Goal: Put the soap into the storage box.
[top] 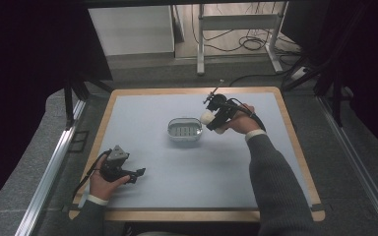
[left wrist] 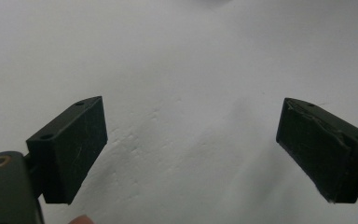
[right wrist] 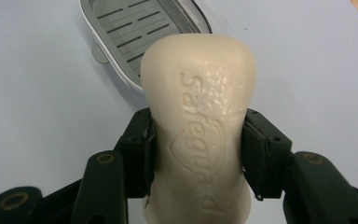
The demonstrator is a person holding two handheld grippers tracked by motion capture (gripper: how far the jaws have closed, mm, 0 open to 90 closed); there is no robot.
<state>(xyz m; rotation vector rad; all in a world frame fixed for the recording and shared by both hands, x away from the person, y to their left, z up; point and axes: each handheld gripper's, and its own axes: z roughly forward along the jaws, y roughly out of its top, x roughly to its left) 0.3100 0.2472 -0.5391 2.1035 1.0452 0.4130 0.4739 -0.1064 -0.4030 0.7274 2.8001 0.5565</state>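
A cream bar of soap (right wrist: pixel 198 126) with raised lettering is clamped at its narrow waist between the jaws of my right gripper (right wrist: pixel 198 156). In the high view the soap (top: pixel 207 117) hangs just right of the soap dish (top: pixel 184 132), held by my right gripper (top: pixel 211 119) above the mat. The dish (right wrist: pixel 135 32) is oval, white-rimmed, with a grey slotted insert and nothing in it. My left gripper (top: pixel 139 173) rests near the front left of the mat, its jaws wide apart over bare mat (left wrist: pixel 191 140).
The pale blue mat (top: pixel 147 113) covers a wood-edged table (top: pixel 285 123). Beyond the far edge stand a white table frame (top: pixel 236 29) and floor cables (top: pixel 251 44). Metal rails (top: pixel 54 162) run along both sides.
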